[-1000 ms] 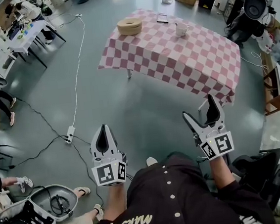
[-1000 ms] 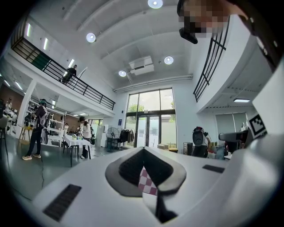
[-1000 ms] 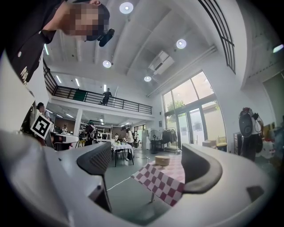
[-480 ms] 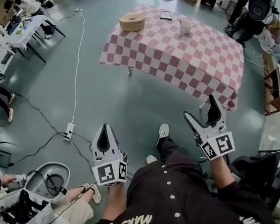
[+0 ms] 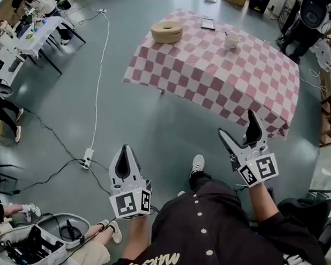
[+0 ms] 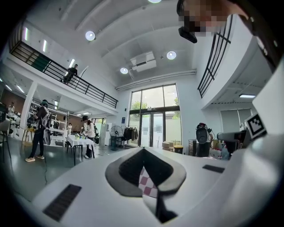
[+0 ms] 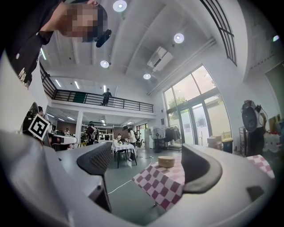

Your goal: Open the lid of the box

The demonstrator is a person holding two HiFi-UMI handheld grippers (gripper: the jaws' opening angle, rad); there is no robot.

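Standing on the grey floor, the person wore a dark shirt [image 5: 205, 230] that filled the bottom of the head view, with one pale shoe [image 5: 197, 164] showing just ahead of it. To the person's left, an open equipment case [image 5: 31, 255] lay on the floor.

The left gripper [image 5: 124, 151] was held low in front of the body. Its two jaws were closed tip to tip on nothing, and its own view showed only a sliver of checked cloth through the small gap behind the tips. The right gripper [image 5: 237, 128] was held level with it, jaws spread wide and empty. Between them, its own view framed the table and the box far off.

A white power strip [image 5: 87, 160] lay on the floor beyond the left gripper, and a white cable [image 5: 98, 77] ran away from it.

Well apart from both grippers stood the table [image 5: 206, 74], draped in a red-and-white checked cloth. The round tan box [image 5: 167, 32] sat near its far left corner, seemingly with the lid in place, though it was small at that range. A white mug [image 5: 231, 39] stood to the right of the box, and a dark flat device [image 5: 207, 23] lay between them at the far edge.

Farther left, a white-clothed table [image 5: 43, 30] stood with people around it.
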